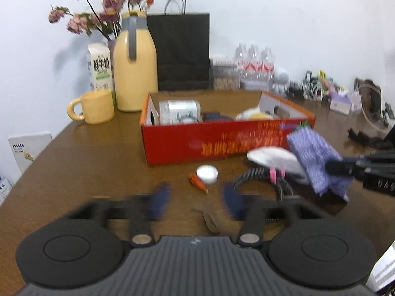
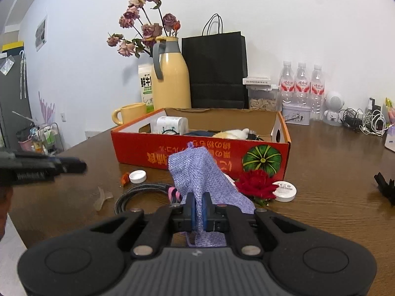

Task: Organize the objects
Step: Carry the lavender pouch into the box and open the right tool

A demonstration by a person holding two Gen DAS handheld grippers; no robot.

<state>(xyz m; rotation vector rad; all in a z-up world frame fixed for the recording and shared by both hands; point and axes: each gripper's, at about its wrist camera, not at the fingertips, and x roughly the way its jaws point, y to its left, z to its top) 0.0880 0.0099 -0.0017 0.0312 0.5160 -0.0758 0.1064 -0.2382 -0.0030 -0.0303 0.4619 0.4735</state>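
Observation:
My right gripper point(image 2: 198, 209) is shut on a purple knitted cloth point(image 2: 197, 172), which hangs lifted in front of the red cardboard box point(image 2: 197, 151). In the left wrist view the same cloth point(image 1: 313, 153) hangs from the right gripper point(image 1: 330, 166) at the right. My left gripper point(image 1: 196, 203) is open over the wooden table point(image 1: 86, 167), nothing between its blurred blue pads point(image 1: 159, 203). Ahead of it lie a white cap point(image 1: 207, 172), a small orange piece point(image 1: 197, 182) and a coiled black cable point(image 1: 259, 180). Beside the cloth lie a red flower point(image 2: 256, 182) and a white disc point(image 2: 285, 191).
Behind the box stand a yellow jug point(image 1: 134, 69), a yellow mug point(image 1: 96, 107), a milk carton point(image 1: 100, 66), a black paper bag point(image 1: 182, 51) and water bottles point(image 2: 301, 83). Tangled cables point(image 2: 365, 120) line the back right. A clear plastic piece point(image 2: 102, 198) lies near the table's left edge.

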